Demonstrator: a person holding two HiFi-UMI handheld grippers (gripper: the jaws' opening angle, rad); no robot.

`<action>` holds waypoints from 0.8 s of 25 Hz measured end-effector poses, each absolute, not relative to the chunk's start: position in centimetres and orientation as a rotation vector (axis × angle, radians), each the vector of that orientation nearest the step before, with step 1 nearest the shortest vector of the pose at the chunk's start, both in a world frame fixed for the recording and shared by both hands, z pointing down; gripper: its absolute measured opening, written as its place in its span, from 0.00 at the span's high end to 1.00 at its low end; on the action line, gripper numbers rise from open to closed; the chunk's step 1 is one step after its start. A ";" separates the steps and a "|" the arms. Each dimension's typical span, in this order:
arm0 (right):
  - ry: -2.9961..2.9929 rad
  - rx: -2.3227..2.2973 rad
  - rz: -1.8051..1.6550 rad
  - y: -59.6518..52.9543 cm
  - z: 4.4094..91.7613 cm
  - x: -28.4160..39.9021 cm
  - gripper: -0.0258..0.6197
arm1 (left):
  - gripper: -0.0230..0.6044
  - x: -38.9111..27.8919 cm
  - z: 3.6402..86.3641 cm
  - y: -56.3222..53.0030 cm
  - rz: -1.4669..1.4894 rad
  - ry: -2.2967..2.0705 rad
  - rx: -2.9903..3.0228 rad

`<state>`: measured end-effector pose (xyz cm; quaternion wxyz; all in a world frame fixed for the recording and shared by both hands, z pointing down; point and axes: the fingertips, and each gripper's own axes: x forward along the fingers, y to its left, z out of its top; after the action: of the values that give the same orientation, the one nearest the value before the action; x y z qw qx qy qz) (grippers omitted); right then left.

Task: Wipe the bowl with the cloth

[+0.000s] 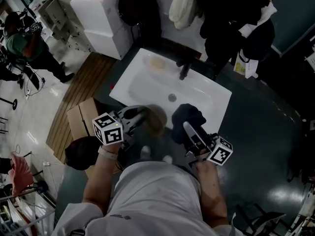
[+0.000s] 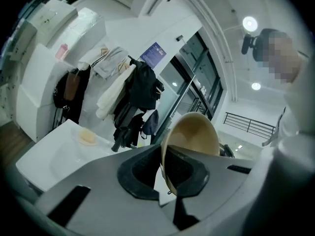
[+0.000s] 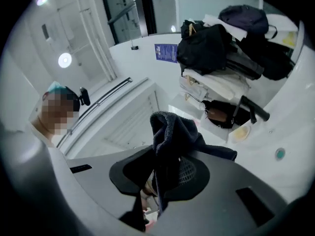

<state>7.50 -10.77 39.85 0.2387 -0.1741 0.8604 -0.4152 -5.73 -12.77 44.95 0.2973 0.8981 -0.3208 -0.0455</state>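
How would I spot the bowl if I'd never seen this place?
Find the white sink. Over its near edge, the left gripper holds the bowl by its rim. It is tan and round, unlike the dark cloth bunched in the right gripper beside it.

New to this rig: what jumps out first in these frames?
The left gripper clamps a tan bowl by its rim, at the near edge of the white sink. Beside it, the right gripper grips a bunched dark cloth.
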 end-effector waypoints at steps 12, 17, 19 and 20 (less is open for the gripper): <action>2.618 -1.075 -0.680 -12.5 41.1 10.3 0.83 | 0.93 -3.5 42.6 -13.0 -0.041 -1.179 2.499; 2.692 -1.239 -0.492 -12.6 41.4 10.6 0.83 | 0.93 -4.6 42.1 -13.3 -0.030 -1.346 2.530; 2.700 -1.276 -0.445 -12.6 41.4 10.7 0.83 | 0.93 -5.1 42.1 -13.4 -0.024 -1.393 2.530; 2.707 -1.294 -0.423 -12.5 41.4 10.8 0.83 | 0.93 -5.3 42.1 -13.4 -0.023 -1.409 2.529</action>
<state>10.78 -12.53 41.38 0.0557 -0.4263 0.8921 -0.1393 -5.31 -13.36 42.10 0.1231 0.8669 -0.4830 -0.0077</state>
